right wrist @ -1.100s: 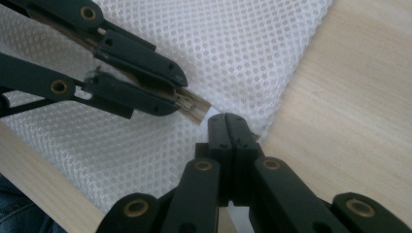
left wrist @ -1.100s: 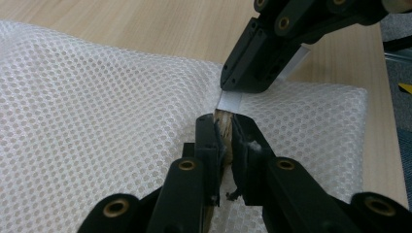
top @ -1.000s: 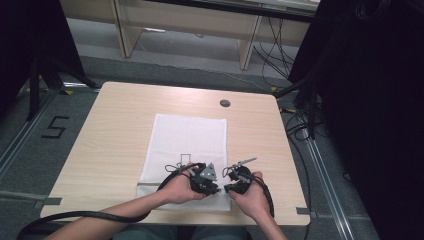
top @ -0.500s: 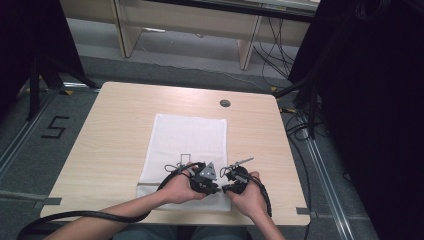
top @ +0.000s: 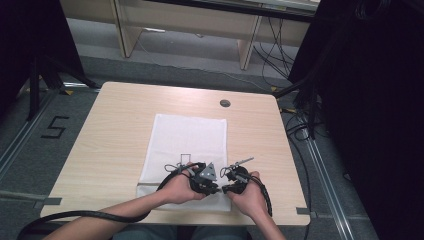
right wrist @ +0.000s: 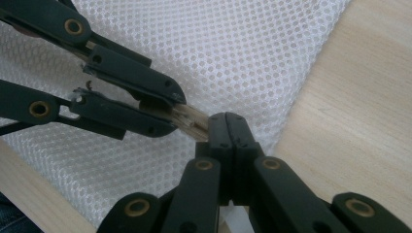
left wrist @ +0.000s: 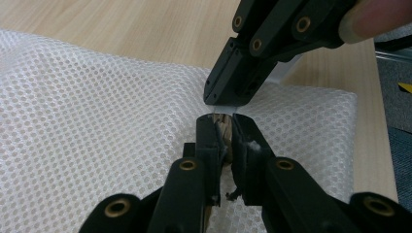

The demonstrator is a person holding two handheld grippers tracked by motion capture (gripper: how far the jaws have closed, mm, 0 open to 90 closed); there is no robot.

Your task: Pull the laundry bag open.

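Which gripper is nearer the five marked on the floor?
Left. The left gripper, shut on a wooden piece over the mesh, is on the side of the 5; the right gripper sits just beyond, farther right.

We see a white mesh bag (top: 189, 145) patterned with a regular grid of small round holes. It lies on a table (top: 115, 135) of pale beige wood grain with fine lengthwise streaks. The left gripper (left wrist: 224, 127) and the right gripper (right wrist: 227, 127) are matte black, with brass-coloured rivets at the joints. We note a tan, streaked piece (right wrist: 190, 120) between the left gripper's jaws. A grey triangular plate (top: 210, 171) tops the left gripper. The floor (top: 30, 145) is grey, marked with a black numeral 5 (top: 54, 127).
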